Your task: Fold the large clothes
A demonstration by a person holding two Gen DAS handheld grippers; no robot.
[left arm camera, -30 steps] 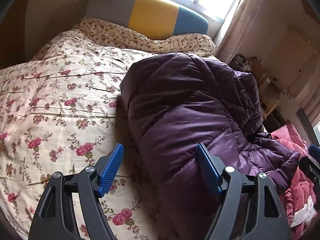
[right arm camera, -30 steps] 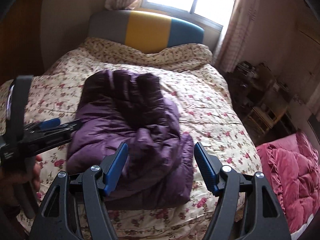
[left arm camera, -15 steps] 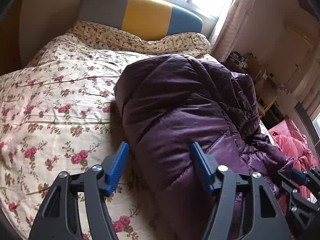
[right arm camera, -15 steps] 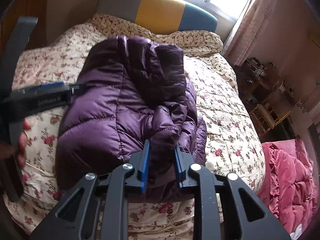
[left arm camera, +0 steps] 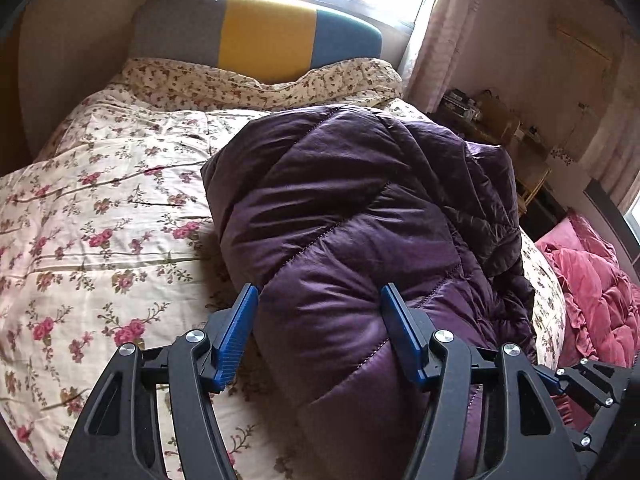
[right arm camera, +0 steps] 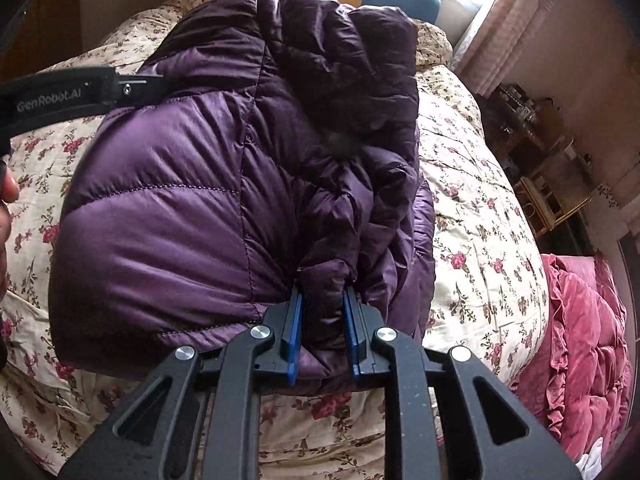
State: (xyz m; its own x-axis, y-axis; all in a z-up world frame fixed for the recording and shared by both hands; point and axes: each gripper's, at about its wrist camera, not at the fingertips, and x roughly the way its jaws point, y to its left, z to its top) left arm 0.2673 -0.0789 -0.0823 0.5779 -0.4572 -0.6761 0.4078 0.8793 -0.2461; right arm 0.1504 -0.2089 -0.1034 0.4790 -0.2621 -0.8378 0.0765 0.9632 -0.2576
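Observation:
A puffy purple quilted jacket [left arm camera: 340, 208] lies bundled on the flowered bed quilt [left arm camera: 100, 220]. My left gripper [left arm camera: 319, 292] straddles the jacket's thick near corner, and both blue pads press into the padding. In the right wrist view the same jacket [right arm camera: 168, 200] fills the middle. My right gripper [right arm camera: 322, 294] is shut on a narrow bunched fold at the jacket's near edge. The left gripper's black body [right arm camera: 80, 92] shows at the jacket's far left. The right gripper's frame [left arm camera: 580, 384] shows at the lower right of the left wrist view.
A grey, yellow and blue headboard [left arm camera: 264, 28] stands under a window at the bed's far end. A crumpled pink quilt [right arm camera: 580, 340] lies past the bed's right side. Cluttered shelves [left arm camera: 492, 120] line the right wall. A hand [right arm camera: 6, 200] shows at the left edge.
My right gripper came down onto the jacket and closed on a fold of it. The left gripper narrowed around the jacket's near corner and shifted slightly.

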